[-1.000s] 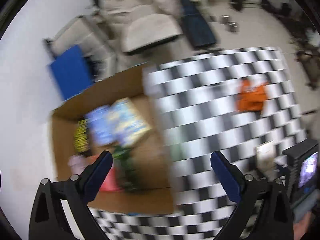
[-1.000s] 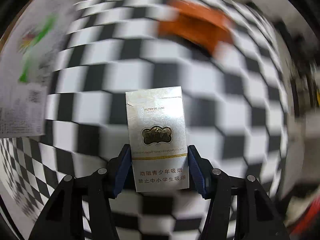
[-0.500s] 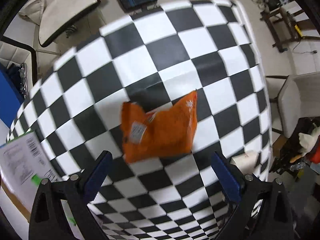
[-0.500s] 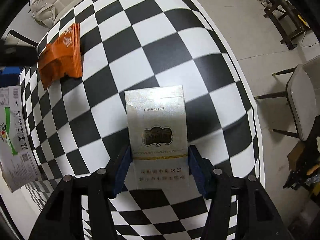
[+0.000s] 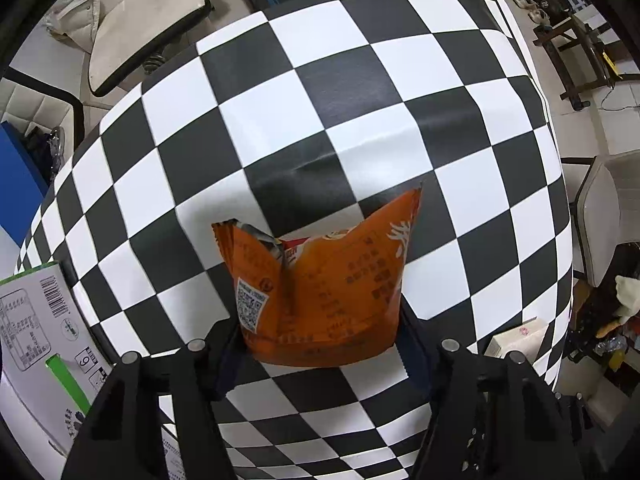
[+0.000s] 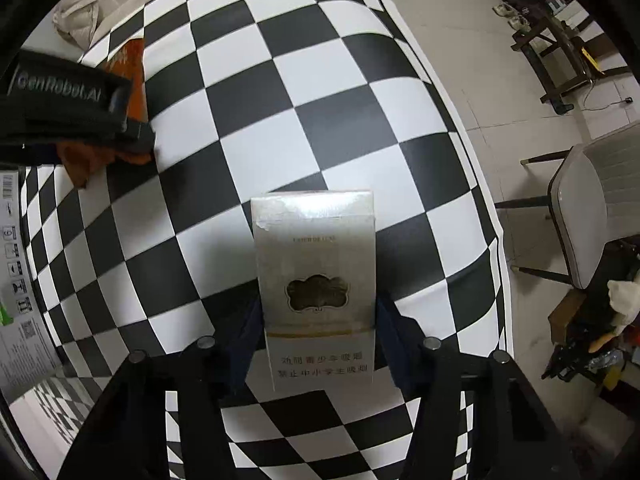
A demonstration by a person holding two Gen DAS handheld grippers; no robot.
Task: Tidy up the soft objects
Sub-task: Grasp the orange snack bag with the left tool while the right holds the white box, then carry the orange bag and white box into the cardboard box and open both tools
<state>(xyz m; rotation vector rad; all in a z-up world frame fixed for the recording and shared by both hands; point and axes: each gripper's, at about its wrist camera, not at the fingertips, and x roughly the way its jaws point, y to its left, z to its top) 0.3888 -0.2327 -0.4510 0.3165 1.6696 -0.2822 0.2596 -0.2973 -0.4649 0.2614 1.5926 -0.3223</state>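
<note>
Over the checkered tablecloth (image 5: 280, 128), left gripper (image 5: 320, 344) is closing on crumpled orange snack bag (image 5: 320, 280); right gripper (image 6: 318, 340) is closing on pale cigarette pack (image 6: 316, 272), both pointing down.

Both wrist views face straight down, close over shared checkered table (image 5: 360, 92)
</note>
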